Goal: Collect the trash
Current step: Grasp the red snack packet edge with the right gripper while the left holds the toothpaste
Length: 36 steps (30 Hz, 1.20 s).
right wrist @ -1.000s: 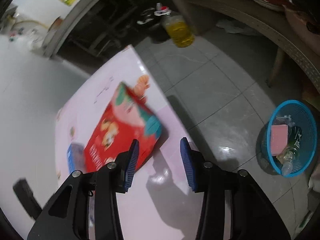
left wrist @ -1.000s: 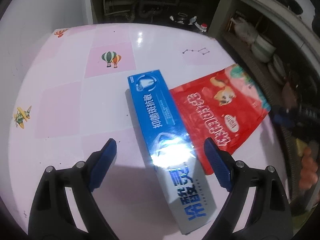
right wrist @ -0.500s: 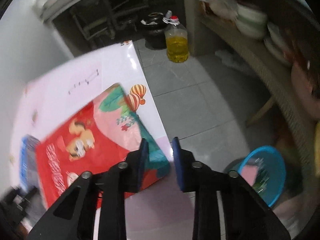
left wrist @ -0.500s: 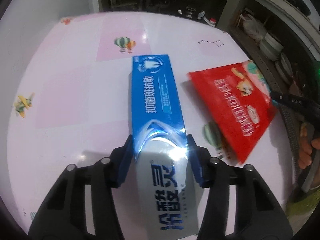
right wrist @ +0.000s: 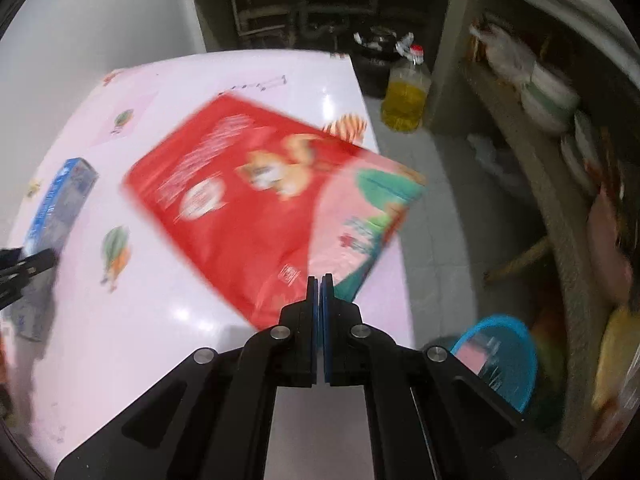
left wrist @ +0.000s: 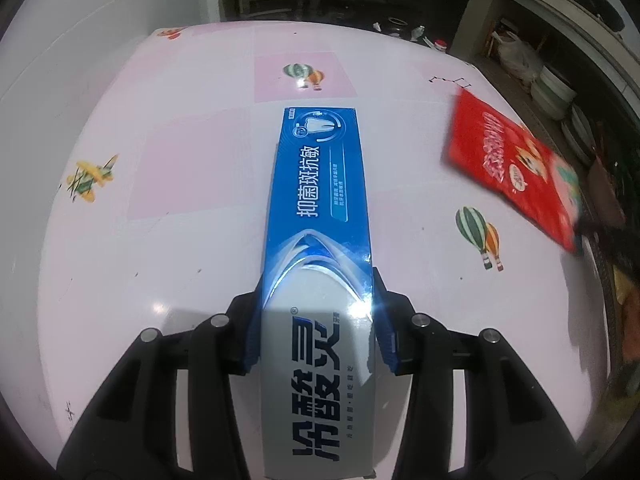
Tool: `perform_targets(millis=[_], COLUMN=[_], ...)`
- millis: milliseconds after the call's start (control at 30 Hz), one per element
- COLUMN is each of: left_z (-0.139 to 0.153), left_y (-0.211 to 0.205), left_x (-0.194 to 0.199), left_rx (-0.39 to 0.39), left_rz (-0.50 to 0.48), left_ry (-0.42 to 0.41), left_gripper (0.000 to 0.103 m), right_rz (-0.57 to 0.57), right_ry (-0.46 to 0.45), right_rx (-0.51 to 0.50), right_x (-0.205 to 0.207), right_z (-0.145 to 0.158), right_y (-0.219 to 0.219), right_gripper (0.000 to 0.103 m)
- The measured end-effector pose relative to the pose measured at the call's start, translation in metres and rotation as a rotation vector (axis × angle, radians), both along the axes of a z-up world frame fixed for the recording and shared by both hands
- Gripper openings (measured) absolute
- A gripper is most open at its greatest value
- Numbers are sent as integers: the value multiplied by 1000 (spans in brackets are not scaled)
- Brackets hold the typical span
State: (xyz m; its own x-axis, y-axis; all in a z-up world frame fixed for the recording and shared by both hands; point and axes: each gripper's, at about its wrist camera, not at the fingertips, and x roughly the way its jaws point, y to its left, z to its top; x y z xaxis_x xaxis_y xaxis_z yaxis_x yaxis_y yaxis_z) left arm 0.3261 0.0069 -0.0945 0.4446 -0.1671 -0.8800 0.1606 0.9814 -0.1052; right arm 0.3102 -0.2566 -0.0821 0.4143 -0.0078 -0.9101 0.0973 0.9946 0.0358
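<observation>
Through the left wrist view we have the left gripper (left wrist: 316, 320) clamped across the long blue toothpaste box (left wrist: 318, 216), blue pads pressing both long sides near its grey end, jaws roughly half apart and stopped by the box's width; they have just been closing, from standing wide on either side of it a second ago to this grip. The box lies flat on the pink-and-white table (left wrist: 192, 184), and the red snack bag (left wrist: 516, 172) that overlapped its side a second back is now well apart from it, out at the table's right edge. Over to the right wrist view: the right gripper (right wrist: 320, 284) has its jaws pinched fully together on the near corner of the red bag (right wrist: 256, 200), which is blurred and looks lifted off the table (right wrist: 132, 320); those jaws have just been closing too, having stood open beside the bag a second ago. The blue basket (right wrist: 516, 344) sits on the floor below the table edge, with something pink in it. So we judge both pickups made and the carry beginning; next we need to lift the box clear, swing each piece over the basket and let go above it.
</observation>
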Motion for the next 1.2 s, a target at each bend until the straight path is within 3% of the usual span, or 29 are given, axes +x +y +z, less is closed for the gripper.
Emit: perform_targets(millis=[300, 433, 600, 633, 733, 967, 1033, 1200], left_z=[-1, -1, -1, -1, -1, -1, -1, -1], left_y=[5, 6, 8, 9, 11, 12, 12, 12], left_x=[-15, -25, -28, -27, -29, -28, -28, -29], left_rx=[-35, -46, -67, -75, -84, -90, -86, -87], left_rz=[-21, -41, -40, -37, -36, -37, -40, -40], left_ry=[3, 5, 8, 10, 7, 10, 7, 8], left_gripper=[43, 43, 43, 43, 43, 43, 43, 43], right_rz=[-105, -81, -130, -140, -209, -516, -541, -548], right_ry=[54, 14, -95, -108, -130, -77, -73, -38], right_rx=[313, 332, 258, 258, 244, 547, 576, 629], right_x=[-102, -129, -107, -99, -69, -39, -31, -16], right_z=[-6, 7, 41, 43, 42, -11, -21, -42], right_y=[33, 49, 17, 8, -27, -109, -117, -124], right_gripper=[2, 2, 5, 9, 39, 39, 44, 45])
